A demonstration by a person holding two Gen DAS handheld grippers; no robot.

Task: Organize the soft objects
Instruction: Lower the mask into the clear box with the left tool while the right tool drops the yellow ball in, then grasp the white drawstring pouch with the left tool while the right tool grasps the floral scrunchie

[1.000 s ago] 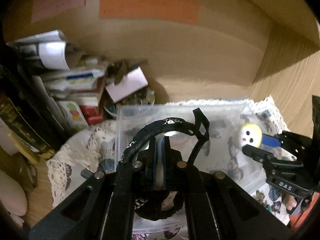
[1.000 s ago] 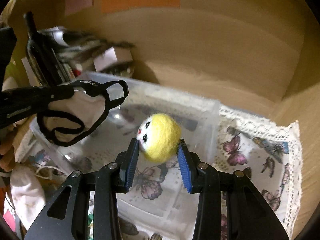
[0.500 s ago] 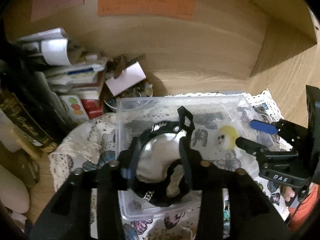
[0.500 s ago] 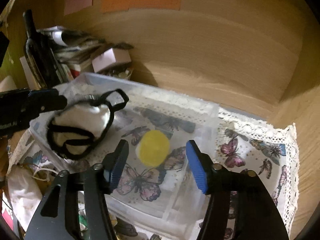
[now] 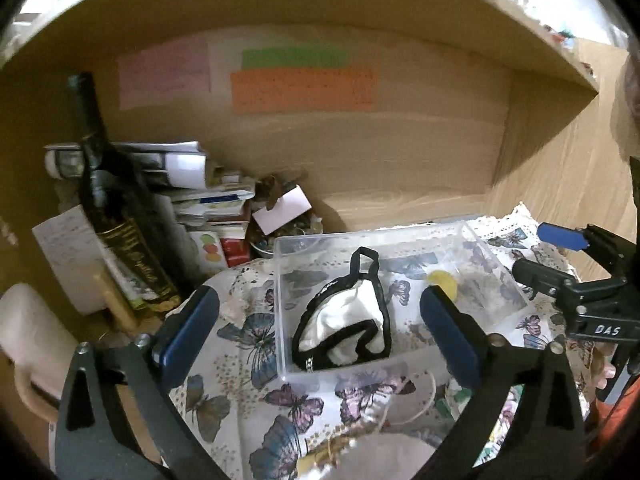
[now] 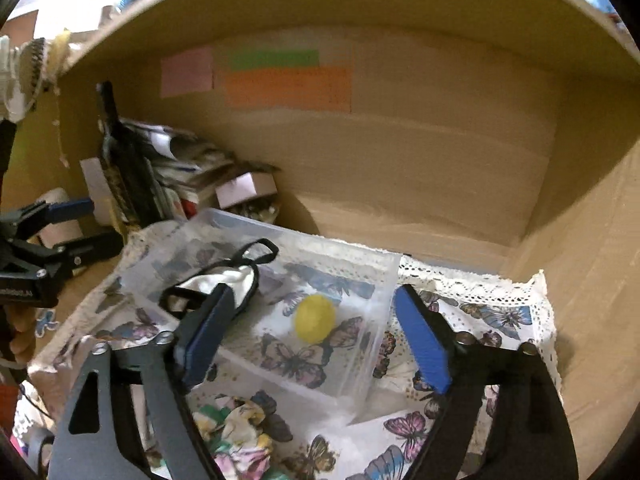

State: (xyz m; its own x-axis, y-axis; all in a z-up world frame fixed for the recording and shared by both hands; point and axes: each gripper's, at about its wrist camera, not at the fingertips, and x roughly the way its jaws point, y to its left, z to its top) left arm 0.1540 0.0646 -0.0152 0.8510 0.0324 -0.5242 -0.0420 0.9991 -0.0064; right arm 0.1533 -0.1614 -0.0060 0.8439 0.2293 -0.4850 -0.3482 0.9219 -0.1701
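Left wrist view: the left hand-held gripper (image 5: pixel 320 328) stood with its blue pads wide apart and nothing between them, above the near edge of the clear plastic box (image 5: pixel 280 304).
Right wrist view: the right hand-held gripper (image 6: pixel 316 344) was likewise spread wide and empty, framing the box's right half.
Mask: a white fabric mask with black trim (image 5: pixel 344 320) lay inside the box, in its left part, the black loop pointing toward the back wall of the shelf.
Ball: a small yellow felt ball (image 6: pixel 315 317) sat on the box floor, to the right of the mask and apart from it.
Box setting: it rested on a butterfly-print cloth with a lace edge (image 6: pixel 500 320), on a wooden shelf.
Key relation: the mask lay straight ahead between the left pads, its long axis running front to back; the ball lay straight ahead between the right pads.
Nearer hand: left for the mask, right for the ball.
Loose fabric: a crumpled floral cloth (image 6: pixel 240 428) lay outside the box, low in front of the right hand-held gripper and seemingly nearest to it.
Clutter: a dark bottle (image 5: pixel 116 216) and stacked papers (image 5: pixel 192 184) stood left of the box.
Progress, as I judged: two soft things were already boxed; the floral cloth looked like a likely next pick.
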